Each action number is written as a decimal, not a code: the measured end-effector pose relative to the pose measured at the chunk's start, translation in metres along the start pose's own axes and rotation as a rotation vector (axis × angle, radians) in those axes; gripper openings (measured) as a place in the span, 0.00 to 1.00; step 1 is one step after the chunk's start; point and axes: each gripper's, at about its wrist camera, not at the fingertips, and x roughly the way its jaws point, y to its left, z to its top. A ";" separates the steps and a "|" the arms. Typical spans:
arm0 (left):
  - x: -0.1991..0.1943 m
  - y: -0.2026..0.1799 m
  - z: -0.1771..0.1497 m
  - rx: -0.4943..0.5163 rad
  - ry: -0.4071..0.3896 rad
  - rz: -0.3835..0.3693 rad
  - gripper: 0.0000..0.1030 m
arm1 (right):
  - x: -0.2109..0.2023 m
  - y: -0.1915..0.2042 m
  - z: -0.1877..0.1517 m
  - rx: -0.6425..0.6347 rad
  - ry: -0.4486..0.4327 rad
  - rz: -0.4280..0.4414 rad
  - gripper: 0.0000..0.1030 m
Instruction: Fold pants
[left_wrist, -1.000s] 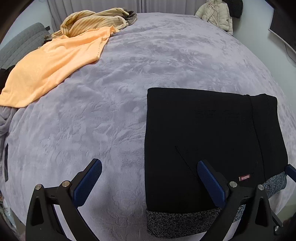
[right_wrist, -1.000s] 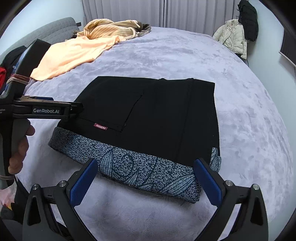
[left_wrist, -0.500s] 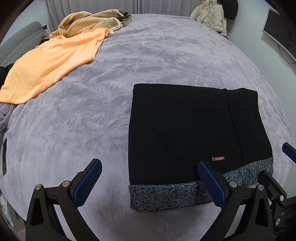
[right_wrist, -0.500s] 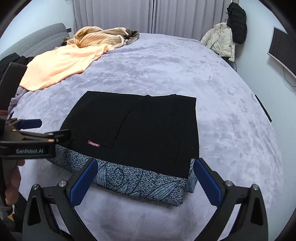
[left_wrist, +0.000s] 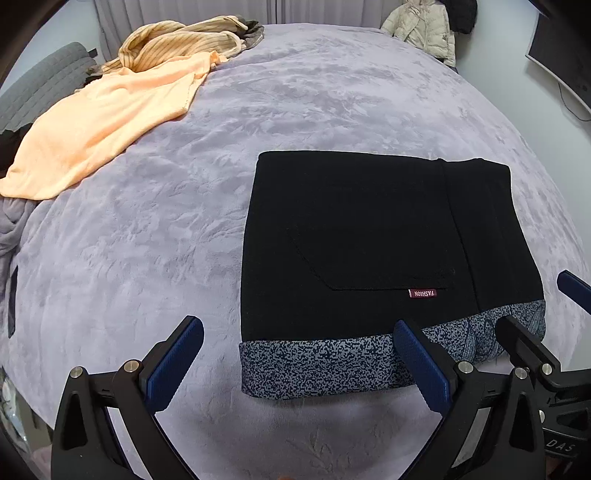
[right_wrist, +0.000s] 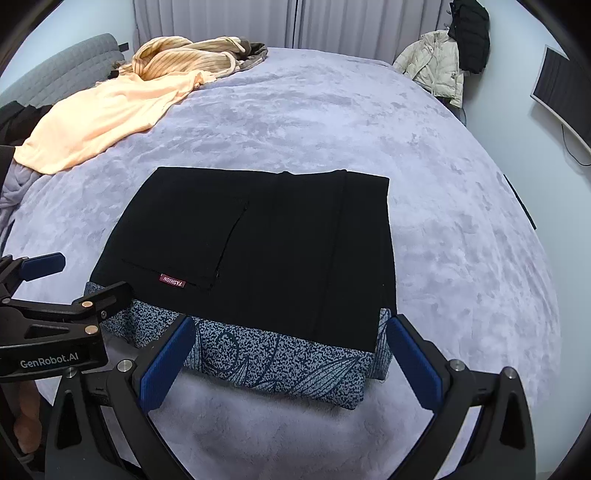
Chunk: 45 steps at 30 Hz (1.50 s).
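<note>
1. The left gripper (left_wrist: 295, 358) hangs nearest the lens, its blue-padded jaws spread wide and holding nothing; its right finger (left_wrist: 419, 363) overlaps the near patterned edge of the pants in the left wrist view.
2. The right gripper (right_wrist: 290, 356) is likewise spread wide and empty, poised just short of the same edge.
3. The folded pants (left_wrist: 369, 236) lie flat on the lilac bedspread (left_wrist: 147, 236), a black rectangle with a speckled blue-grey lining band (right_wrist: 280, 358) showing along the near side (a small red "FASHION" label (left_wrist: 423, 293) sits by the pocket).
4. Farther off, toward the left, an orange garment (left_wrist: 99, 122) is spread out on the bedspread.
5. Beyond it lies a crumpled striped beige garment (right_wrist: 184, 55).
6. At the far right a pale puffer jacket (right_wrist: 437, 64) hangs by the wall.
</note>
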 end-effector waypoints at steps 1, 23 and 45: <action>0.000 0.001 0.000 0.000 0.002 -0.002 1.00 | 0.000 0.001 -0.001 -0.001 0.004 -0.001 1.00; -0.002 0.000 -0.005 -0.001 -0.016 0.031 1.00 | 0.002 -0.002 -0.004 -0.017 0.027 -0.020 1.00; 0.000 -0.003 -0.006 0.015 -0.015 0.050 1.00 | 0.004 -0.003 0.002 -0.026 0.021 -0.021 1.00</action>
